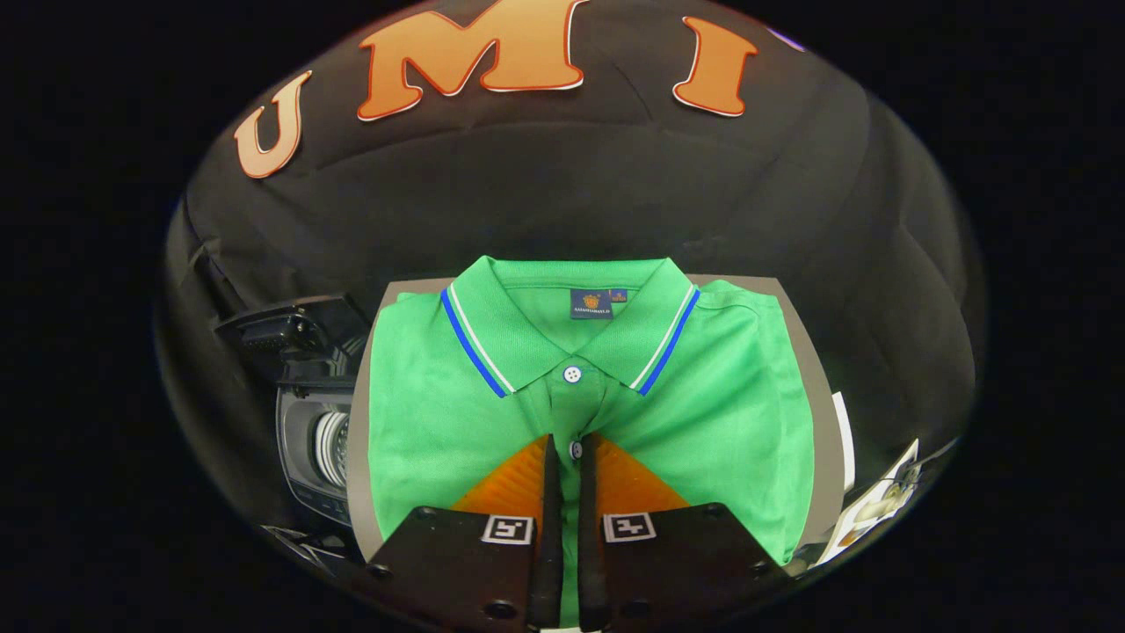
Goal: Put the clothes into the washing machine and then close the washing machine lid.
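Note:
A green polo shirt with a blue-and-white striped collar lies folded flat on a grey board. My gripper is over the shirt's button placket, its tips just below the collar. The fingers stand almost together, leaving a thin slit through which green cloth and a button show. The cloth looks flat and I see no fold pinched between them. Left of the board stands a small dark washing machine with a round drum opening, its lid raised.
A white card with a picture lies off the board's right side, and a white strip runs along that same edge. Black cloth wall rises right behind the board.

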The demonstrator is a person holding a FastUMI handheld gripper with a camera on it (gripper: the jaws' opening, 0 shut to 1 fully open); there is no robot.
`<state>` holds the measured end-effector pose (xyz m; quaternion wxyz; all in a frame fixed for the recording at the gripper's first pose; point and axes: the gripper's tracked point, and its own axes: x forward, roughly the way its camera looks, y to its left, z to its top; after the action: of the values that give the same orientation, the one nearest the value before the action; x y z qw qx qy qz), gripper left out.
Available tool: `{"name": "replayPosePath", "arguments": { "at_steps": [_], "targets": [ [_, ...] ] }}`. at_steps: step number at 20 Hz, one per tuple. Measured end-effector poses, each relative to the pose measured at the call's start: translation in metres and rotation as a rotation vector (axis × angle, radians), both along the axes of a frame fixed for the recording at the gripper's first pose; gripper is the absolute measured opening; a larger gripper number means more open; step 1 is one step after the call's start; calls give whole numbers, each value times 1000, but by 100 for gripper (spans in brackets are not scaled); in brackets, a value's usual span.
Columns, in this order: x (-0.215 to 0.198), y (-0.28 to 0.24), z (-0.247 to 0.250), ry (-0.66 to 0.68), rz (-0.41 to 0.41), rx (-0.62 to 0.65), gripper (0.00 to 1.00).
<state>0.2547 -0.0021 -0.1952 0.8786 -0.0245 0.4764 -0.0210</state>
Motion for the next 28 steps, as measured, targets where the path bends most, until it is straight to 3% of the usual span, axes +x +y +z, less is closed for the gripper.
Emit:
{"name": "replayPosePath", "arguments": {
  "at_steps": [6, 7, 18, 28],
  "targets": [
    [5, -3, 18, -127, -37, 78, 15],
    [2, -1, 18, -135, -43, 95, 8],
    [-5, 4, 72, -379, 17, 126, 8],
    [-27, 37, 160, -595, 77, 167, 8]
  ]
}}
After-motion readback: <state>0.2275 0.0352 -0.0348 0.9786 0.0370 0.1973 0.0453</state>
